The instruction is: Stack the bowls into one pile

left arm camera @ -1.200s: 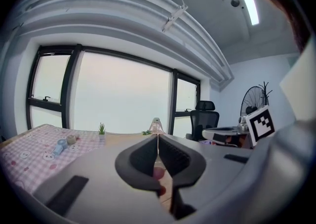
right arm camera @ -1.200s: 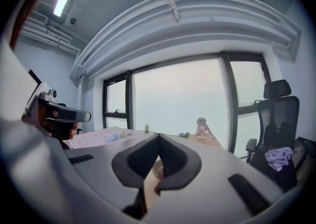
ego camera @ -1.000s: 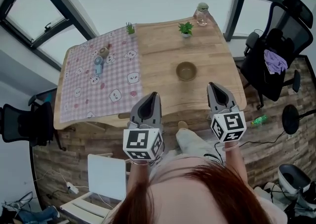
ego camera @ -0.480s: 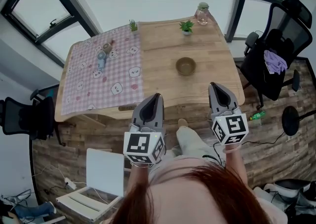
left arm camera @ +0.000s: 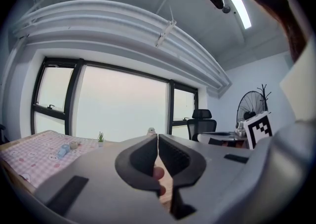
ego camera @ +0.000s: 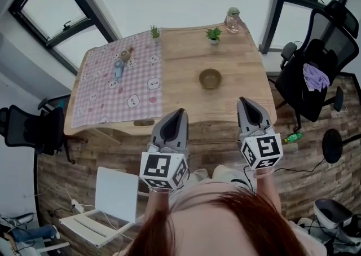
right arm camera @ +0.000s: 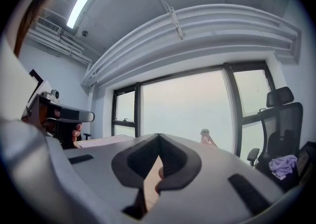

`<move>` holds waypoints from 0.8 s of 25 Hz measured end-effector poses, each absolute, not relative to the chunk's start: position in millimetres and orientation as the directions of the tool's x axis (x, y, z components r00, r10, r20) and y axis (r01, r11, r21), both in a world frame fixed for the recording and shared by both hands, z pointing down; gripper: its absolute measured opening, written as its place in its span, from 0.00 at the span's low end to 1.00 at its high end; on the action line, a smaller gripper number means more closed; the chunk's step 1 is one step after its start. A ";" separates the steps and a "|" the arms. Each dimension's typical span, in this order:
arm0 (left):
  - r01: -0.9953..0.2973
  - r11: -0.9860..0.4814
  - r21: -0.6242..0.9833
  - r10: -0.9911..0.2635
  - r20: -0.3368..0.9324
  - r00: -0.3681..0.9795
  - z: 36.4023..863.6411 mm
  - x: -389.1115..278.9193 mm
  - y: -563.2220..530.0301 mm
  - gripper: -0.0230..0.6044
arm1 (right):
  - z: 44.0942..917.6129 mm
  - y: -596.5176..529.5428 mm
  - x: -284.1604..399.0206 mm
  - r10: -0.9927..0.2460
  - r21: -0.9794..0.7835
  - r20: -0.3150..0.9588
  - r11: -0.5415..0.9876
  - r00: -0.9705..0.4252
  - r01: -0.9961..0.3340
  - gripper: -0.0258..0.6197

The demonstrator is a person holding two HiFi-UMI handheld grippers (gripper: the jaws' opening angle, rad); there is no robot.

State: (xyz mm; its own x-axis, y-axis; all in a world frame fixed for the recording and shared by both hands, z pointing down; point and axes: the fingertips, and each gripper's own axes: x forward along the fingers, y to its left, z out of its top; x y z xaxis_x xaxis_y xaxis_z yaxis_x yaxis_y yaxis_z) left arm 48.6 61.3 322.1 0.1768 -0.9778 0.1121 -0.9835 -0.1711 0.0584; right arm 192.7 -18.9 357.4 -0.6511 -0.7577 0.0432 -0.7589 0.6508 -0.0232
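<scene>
On the counter (ego camera: 186,102), right of centre: one brown bowl pile (ego camera: 210,78), upright, standing alone on bare wood. No other bowl shows anywhere on the surface. From the head view I cannot count how many bowls are nested in it – it reads as a single rim.

Judgement: stacking looks finished, or as good as. Nothing loose is left to collect, and no further placing seems called for.

Left tool (ego camera: 176,118): jaws pressed together, nothing between them. Right tool (ego camera: 246,105): same, jaws together and empty. Both hang near the counter's front edge, well apart from the pile, pointing roughly level toward the windows (ego camera: 51,12).

Surface: light wood; the left half is covered by a pink checked cloth (ego camera: 121,88) with a couple of small items near its far end. Two small potted plants (ego camera: 214,34) and a glass jar (ego camera: 232,20) stand along the far edge.

Room: plank floor (ego camera: 84,164), a black office chair (ego camera: 316,52) at right with a purple rag (ego camera: 315,75) on it – a green bottle (ego camera: 294,137) lies on the floor beside it.
</scene>
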 end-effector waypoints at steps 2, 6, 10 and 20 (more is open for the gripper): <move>-0.986 -0.157 0.055 -0.980 0.112 0.162 318.0 55.3 56.6 0.05 | 352.9 -22.2 194.1 -0.744 -0.013 0.044 0.667 -0.667 -0.745 0.04; -0.989 -0.139 0.044 -0.982 0.124 0.144 312.5 73.6 48.4 0.05 | 339.4 -26.9 203.6 -0.716 -0.005 0.045 0.697 -0.697 -0.717 0.04; -0.991 -0.125 0.048 -0.983 0.128 0.130 310.6 88.4 45.0 0.05 | 324.4 -28.7 214.1 -0.697 0.023 0.038 0.717 -0.716 -0.697 0.04; -0.995 -0.093 0.047 -0.986 0.135 0.098 312.2 115.7 40.3 0.05 | 323.1 -25.9 230.4 -0.638 -0.019 0.033 0.769 -0.769 -0.639 0.04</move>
State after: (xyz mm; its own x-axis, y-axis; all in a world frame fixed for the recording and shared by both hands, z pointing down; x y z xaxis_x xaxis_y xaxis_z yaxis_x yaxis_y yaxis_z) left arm 115.7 40.3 312.2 0.0985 -0.9859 0.1350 -0.9946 -0.0930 0.0466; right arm 230.4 -25.9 323.1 -0.7694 -0.6379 0.0328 -0.6386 0.7693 -0.0190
